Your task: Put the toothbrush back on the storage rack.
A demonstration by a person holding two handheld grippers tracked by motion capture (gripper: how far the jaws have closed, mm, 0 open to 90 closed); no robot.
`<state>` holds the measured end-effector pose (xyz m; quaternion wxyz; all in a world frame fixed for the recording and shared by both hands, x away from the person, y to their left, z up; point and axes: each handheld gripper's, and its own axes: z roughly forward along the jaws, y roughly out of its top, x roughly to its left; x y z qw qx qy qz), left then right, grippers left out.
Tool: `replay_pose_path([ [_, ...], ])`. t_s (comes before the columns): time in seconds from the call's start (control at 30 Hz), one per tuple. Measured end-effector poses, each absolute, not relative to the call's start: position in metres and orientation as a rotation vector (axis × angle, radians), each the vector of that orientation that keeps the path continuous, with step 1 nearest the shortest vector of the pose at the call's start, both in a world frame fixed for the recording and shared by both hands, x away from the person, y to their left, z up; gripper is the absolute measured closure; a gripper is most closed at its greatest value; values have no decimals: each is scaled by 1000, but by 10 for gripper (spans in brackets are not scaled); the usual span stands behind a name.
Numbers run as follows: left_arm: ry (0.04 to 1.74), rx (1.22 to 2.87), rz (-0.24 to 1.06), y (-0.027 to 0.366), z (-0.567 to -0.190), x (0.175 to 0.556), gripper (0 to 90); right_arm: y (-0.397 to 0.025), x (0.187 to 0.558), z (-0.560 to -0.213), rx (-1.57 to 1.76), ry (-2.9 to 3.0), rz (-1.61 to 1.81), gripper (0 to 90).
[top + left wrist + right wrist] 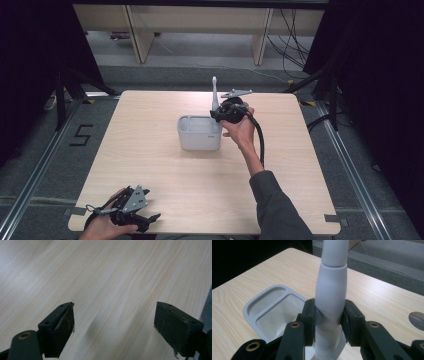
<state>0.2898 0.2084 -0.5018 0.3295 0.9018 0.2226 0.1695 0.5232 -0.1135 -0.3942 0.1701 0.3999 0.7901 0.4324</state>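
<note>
Right tool [329, 322] clamped on white toothbrush [331, 287], held upright just above near corner of grey bin [253, 307]. Left tool [113, 327] resting apart on counter [105, 277]. Likely placing step; next, lowering straight down, then releasing.
</note>
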Motion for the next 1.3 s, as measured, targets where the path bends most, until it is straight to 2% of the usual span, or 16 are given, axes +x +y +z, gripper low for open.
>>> replay_pose_path([
  [1.1, 581, 2360, 447, 208, -502, 290, 163, -110, 520, -412, 1117, 2265, 1127, 667],
  [1.3, 582, 2362, 446, 208, -503, 290, 163, -112, 519, -410, 1102, 2255, 1166, 607],
])
